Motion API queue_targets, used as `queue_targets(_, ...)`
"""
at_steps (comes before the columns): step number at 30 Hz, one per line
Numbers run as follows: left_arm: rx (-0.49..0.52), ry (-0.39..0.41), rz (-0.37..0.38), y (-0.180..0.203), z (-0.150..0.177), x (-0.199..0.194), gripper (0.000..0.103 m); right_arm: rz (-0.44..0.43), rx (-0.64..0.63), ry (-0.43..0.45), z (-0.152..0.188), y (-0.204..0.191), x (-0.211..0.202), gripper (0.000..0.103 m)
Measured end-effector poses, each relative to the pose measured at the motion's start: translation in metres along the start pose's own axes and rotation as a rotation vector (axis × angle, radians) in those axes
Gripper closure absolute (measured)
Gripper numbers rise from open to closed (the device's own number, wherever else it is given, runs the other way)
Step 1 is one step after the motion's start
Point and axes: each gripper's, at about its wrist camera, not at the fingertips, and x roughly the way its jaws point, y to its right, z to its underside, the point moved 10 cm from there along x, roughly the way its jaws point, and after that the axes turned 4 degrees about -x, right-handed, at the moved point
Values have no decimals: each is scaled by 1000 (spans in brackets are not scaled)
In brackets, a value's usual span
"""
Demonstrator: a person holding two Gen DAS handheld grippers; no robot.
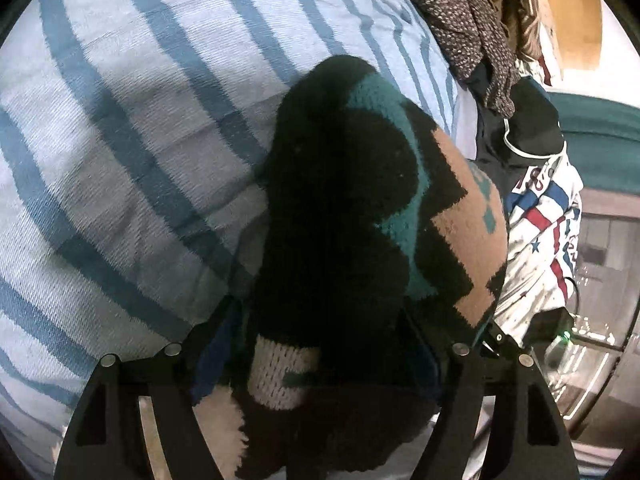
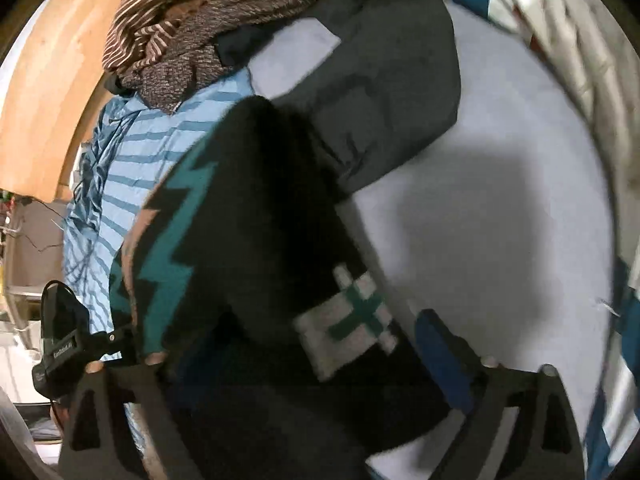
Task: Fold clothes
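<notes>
Black knit sweater (image 1: 340, 208), teal and tan zigzags, bunched on striped blue cloth (image 1: 120, 140).
Left gripper (image 1: 320, 344) and right gripper (image 2: 316, 360) both spread wide astride it, pads clear of the knit.

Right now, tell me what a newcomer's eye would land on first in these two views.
First comes the dark knit sweater with teal zigzags and tan blocks, bunched in the middle of both views and lying between each gripper's spread fingers. Under and left of it lies a blue-and-white striped cloth. In the left wrist view, a white garment with red and blue stripes and stars is heaped at the right.
</notes>
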Motion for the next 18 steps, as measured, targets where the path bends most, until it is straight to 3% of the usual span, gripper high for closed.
queue_targets(4,42,-4,26,7,2,-2,43,-167,96,20,9,4,17,0)
queue_targets(7,60,-17,45,12,3,-1,50,-200,107,76,14,-3,7,27)
queue_targets(8,51,-19,64,11,3,-5,51,-186,114,87,18,-6,0,38)
queue_targets(10,46,-11,91,13,4,-13,57,-141,61,97,24,-21,-13,48)
queue_targets(13,89,11,97,23,8,-24,58,-78,-3,122,31,-45,-38,52)
queue_targets(18,209,21,102,59,18,-47,58,-49,-35,203,39,-73,-94,53)
